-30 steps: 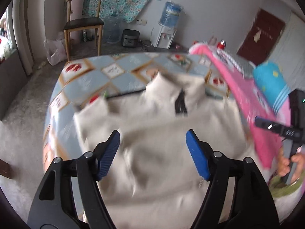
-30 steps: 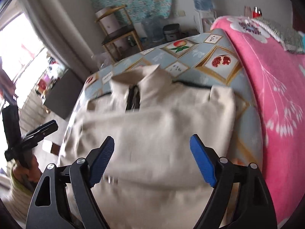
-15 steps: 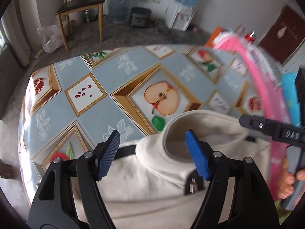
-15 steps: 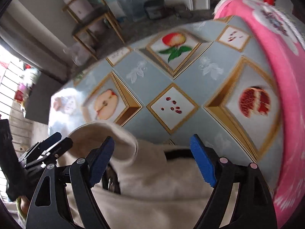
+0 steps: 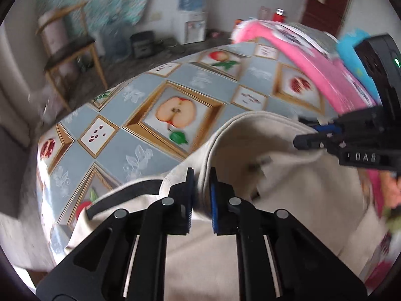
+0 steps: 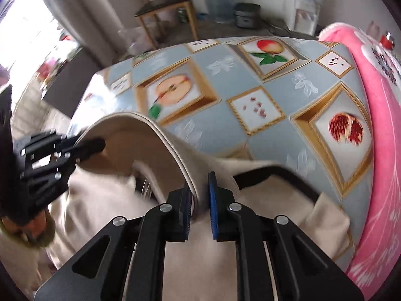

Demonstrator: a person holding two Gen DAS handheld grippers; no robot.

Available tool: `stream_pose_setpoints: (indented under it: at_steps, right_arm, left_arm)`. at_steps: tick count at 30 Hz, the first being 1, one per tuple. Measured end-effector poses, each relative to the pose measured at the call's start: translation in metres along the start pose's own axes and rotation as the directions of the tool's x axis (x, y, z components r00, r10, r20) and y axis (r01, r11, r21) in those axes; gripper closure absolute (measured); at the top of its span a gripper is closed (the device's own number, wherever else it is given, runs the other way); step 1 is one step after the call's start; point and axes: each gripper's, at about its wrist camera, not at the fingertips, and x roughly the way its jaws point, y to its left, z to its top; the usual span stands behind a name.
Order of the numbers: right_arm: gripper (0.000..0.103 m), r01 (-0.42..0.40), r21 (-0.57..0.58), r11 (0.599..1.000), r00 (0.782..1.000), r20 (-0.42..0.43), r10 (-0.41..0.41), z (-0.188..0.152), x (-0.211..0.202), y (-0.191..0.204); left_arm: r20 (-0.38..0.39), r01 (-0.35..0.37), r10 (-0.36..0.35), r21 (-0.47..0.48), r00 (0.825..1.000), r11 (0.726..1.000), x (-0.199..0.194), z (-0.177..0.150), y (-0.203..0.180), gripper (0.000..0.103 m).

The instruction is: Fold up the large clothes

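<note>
A beige sweater with a stand-up collar lies on the table. In the left wrist view my left gripper is closing its blue pads on the collar's left edge, with fabric pinched between them. In the right wrist view my right gripper is closing on the collar's right edge, also with fabric between the pads. Each view shows the other gripper across the collar: the right gripper and the left gripper. The sweater spreads below both.
The table wears a blue cloth with framed fruit pictures. A pink blanket is heaped along the table's right side. On the floor behind stand a wooden chair, a water dispenser and a small dark appliance.
Both grippers moved up over the sweater's body to the collar, dropped lower, and went from wide open to closed on the collar's two edges.
</note>
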Motion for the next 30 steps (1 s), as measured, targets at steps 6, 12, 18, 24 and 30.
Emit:
stream_pose_setpoints:
  at_steps: [6, 12, 18, 24, 30]
  right_arm:
    - [0.089, 0.027, -0.038, 0.999, 0.997, -0.069, -0.030, -0.030, 0.022, -0.001]
    - [0.043, -0.100, -0.139, 0.985, 0.989, 0.095, 0.114, -0.019, -0.058, 0.008]
    - [0.071, -0.171, 0.010, 0.985, 0.978, 0.120, 0.168, 0.024, -0.037, 0.001]
    - [0.082, -0.232, 0.077, 0.970, 0.966, -0.096, 0.238, 0.008, 0.050, 0.011]
    - [0.082, -0.225, 0.045, 0.973, 0.971, -0.075, 0.228, -0.008, 0.051, 0.012]
  left_arm:
    - [-0.046, -0.034, 0.038, 0.094, 0.998, 0.995, 0.013, -0.037, -0.017, 0.092]
    - [-0.014, -0.057, 0.060, 0.137, 0.998, 0.989, 0.015, -0.048, -0.019, 0.092]
    - [0.021, -0.065, 0.062, 0.192, 0.998, 0.979, 0.009, -0.052, -0.028, 0.092]
    - [0.023, 0.032, -0.035, 0.131, 0.999, 0.991, -0.015, -0.055, -0.014, 0.089]
    - [0.067, 0.286, -0.279, -0.296, 0.958, 0.911, -0.032, -0.049, 0.056, 0.064]
